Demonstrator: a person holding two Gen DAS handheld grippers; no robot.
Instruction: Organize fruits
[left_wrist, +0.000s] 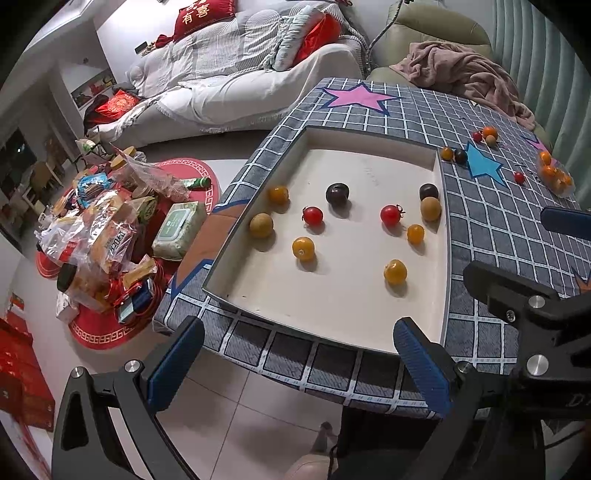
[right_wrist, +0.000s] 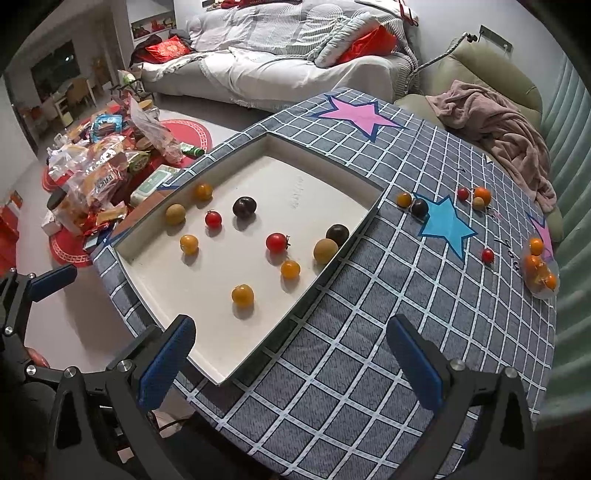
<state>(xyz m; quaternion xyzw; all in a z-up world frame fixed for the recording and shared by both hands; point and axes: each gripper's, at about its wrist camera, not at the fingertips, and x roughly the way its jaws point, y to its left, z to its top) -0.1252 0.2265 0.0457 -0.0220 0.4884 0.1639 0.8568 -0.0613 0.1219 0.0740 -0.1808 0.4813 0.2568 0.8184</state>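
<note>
Sofa (right_wrist: 280, 70) & snack pile (left_wrist: 107, 236) behind/left of grid-cloth table (right_wrist: 369, 369). White tray (right_wrist: 207, 328) holds ten small fruits, e.g. red tomato (right_wrist: 276, 242); more loose near blue star (right_wrist: 445, 225), some in a bag (right_wrist: 540, 271). Left gripper (left_wrist: 299, 365) & right gripper (right_wrist: 291, 362) both wide open, empty, at near edge
</note>
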